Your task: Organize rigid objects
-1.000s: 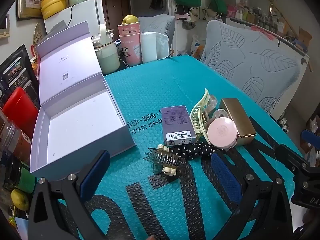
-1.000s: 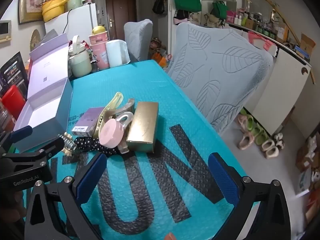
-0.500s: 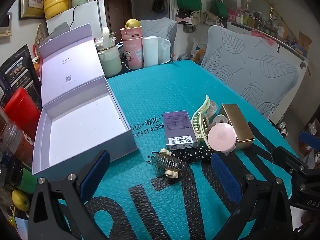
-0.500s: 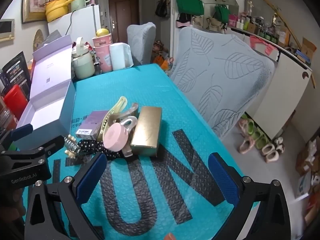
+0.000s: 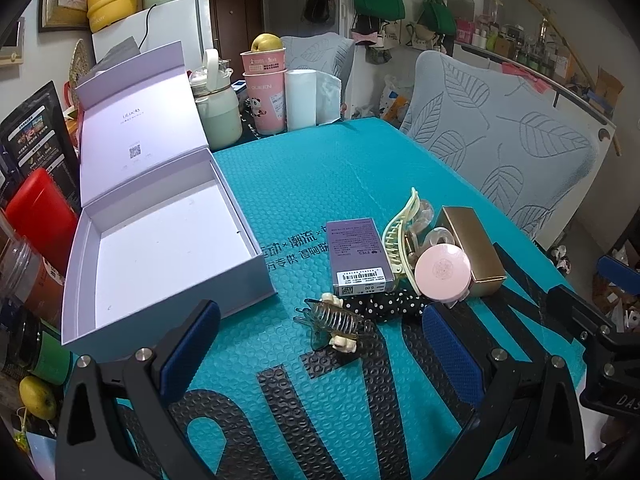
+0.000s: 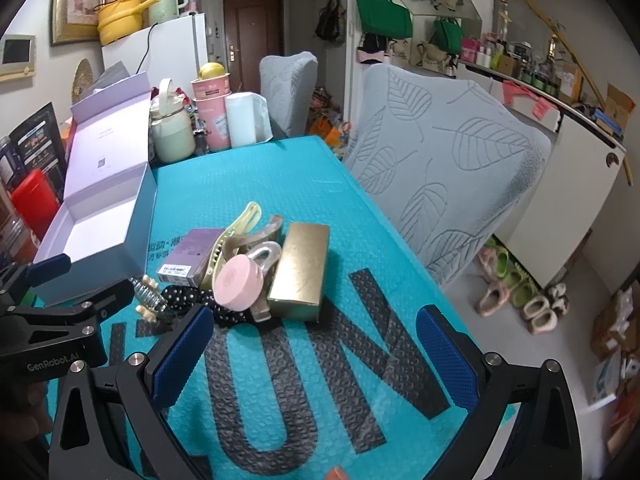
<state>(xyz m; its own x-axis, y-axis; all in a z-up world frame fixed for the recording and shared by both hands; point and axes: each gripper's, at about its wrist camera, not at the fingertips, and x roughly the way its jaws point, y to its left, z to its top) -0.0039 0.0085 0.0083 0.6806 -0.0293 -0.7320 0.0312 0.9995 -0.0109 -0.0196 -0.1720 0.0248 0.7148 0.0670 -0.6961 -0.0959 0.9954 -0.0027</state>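
An open lilac box (image 5: 160, 248) with its lid up sits on the left of the teal mat; its inside shows nothing (image 6: 100, 232). To its right lies a cluster: a purple carton (image 5: 358, 256), a yellow-green claw clip (image 5: 400, 236), a pink round compact (image 5: 442, 274), a gold box (image 5: 474, 246), a polka-dot hair tie (image 5: 384, 306) and a clear brown claw clip (image 5: 338, 324). My left gripper (image 5: 316, 352) is open, just short of the brown clip. My right gripper (image 6: 316, 352) is open, in front of the compact (image 6: 238, 280) and gold box (image 6: 300, 272).
Pink cups (image 5: 264, 88), a pale kettle (image 5: 218, 116) and a paper roll (image 5: 302, 98) stand at the table's far end. A red container (image 5: 40, 208) and jars crowd the left edge. A leaf-patterned chair (image 6: 440, 176) stands along the right side. Slippers (image 6: 516, 292) lie on the floor.
Both grippers have drawn back and risen slightly, so the cluster sits a little farther off. Nothing on the mat has moved.
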